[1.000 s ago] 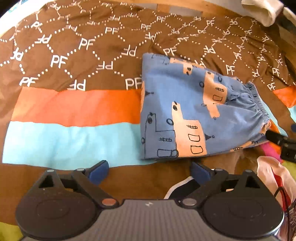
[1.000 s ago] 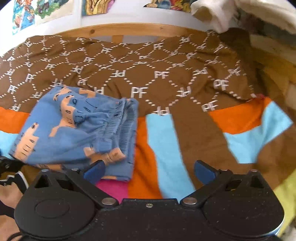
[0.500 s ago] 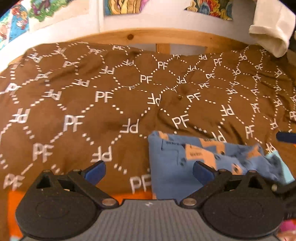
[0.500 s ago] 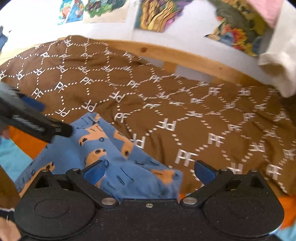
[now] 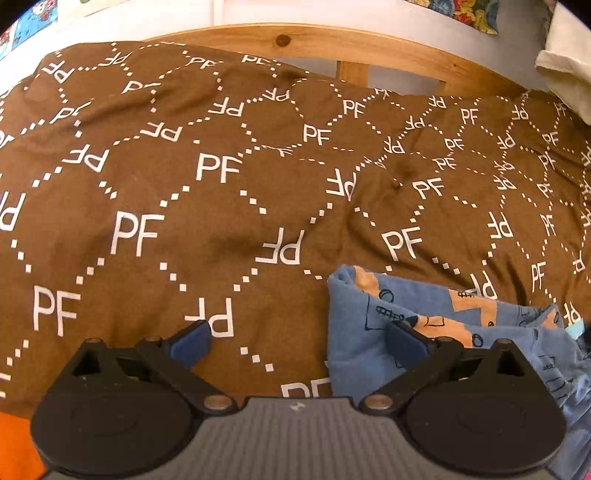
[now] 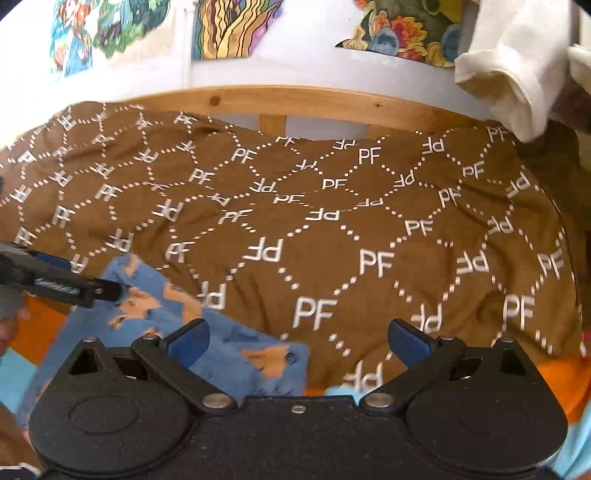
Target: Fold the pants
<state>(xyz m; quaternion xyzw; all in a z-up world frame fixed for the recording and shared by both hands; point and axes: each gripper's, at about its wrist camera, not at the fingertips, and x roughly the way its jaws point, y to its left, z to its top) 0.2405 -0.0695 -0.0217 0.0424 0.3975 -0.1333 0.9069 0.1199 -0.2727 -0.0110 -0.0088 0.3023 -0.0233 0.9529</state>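
The folded blue pants (image 5: 436,332) with orange prints lie on the brown "PF" bedspread (image 5: 221,184), at the lower right of the left wrist view. My left gripper (image 5: 297,341) is open and empty, its right finger over the pants' left edge. In the right wrist view the pants (image 6: 155,314) lie at the lower left. My right gripper (image 6: 297,339) is open and empty above the pants' right end. The left gripper's finger (image 6: 55,282) shows at the left, over the pants.
A wooden bed rail (image 6: 295,103) runs along the far edge of the bedspread (image 6: 369,221). A cream cloth (image 6: 517,55) hangs at the upper right. Posters (image 6: 236,26) hang on the white wall. Orange and light blue bedspread panels (image 6: 561,384) lie near me.
Both grippers have tilted up and moved forward over the pants, so the bed rail and wall came into view. The pants stay folded. Both grippers stay open.
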